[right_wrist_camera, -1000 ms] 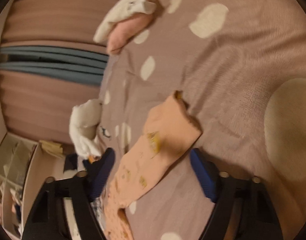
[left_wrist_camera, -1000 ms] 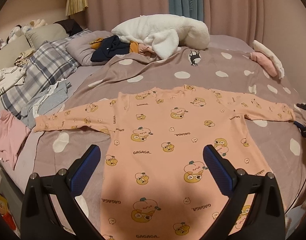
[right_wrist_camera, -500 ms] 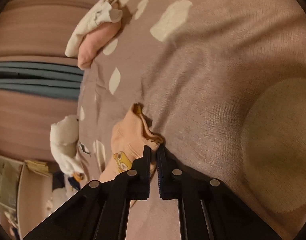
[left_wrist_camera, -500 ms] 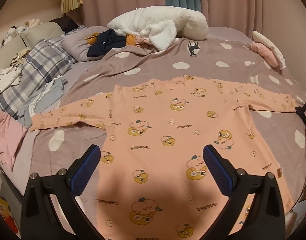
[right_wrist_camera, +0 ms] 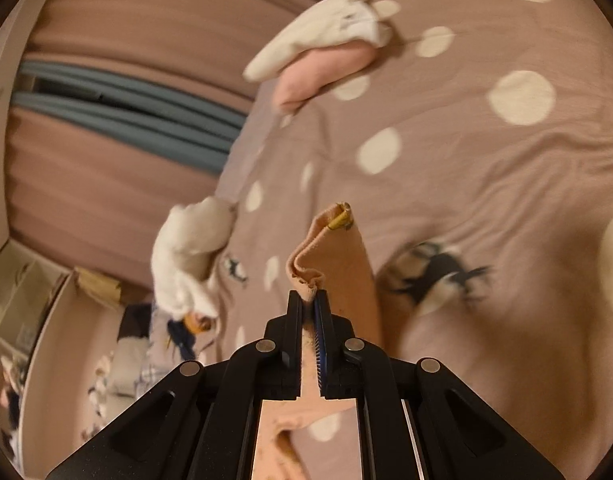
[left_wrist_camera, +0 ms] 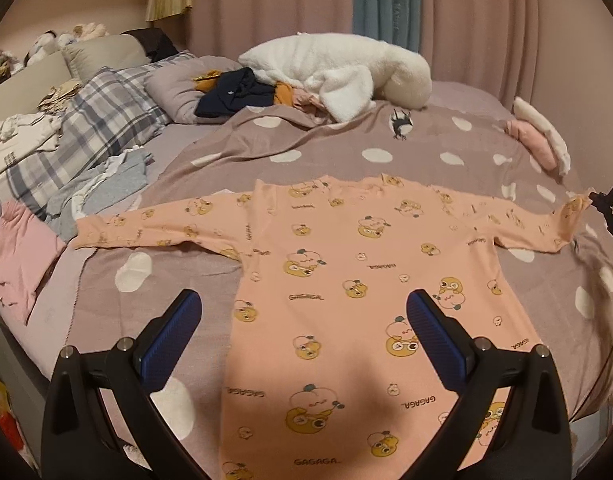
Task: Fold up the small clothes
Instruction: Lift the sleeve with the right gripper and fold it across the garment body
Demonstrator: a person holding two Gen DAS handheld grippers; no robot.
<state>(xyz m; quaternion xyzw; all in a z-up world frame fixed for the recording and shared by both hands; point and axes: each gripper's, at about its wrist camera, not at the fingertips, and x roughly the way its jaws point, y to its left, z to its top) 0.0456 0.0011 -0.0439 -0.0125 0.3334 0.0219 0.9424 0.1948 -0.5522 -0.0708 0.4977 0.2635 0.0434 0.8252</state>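
Your right gripper (right_wrist_camera: 308, 298) pinches the cuff of the peach top (left_wrist_camera: 346, 288), whose sleeves run crosswise, while your left gripper (left_wrist_camera: 302, 312) hovers wide apart above the hem.

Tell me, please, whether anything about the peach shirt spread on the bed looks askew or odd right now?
Mostly not: the peach shirt lies flat on the dotted blanket. Only its right cuff is off: it is pinched in the right tool, raised and bunched. The left tool hangs open, holding nothing.
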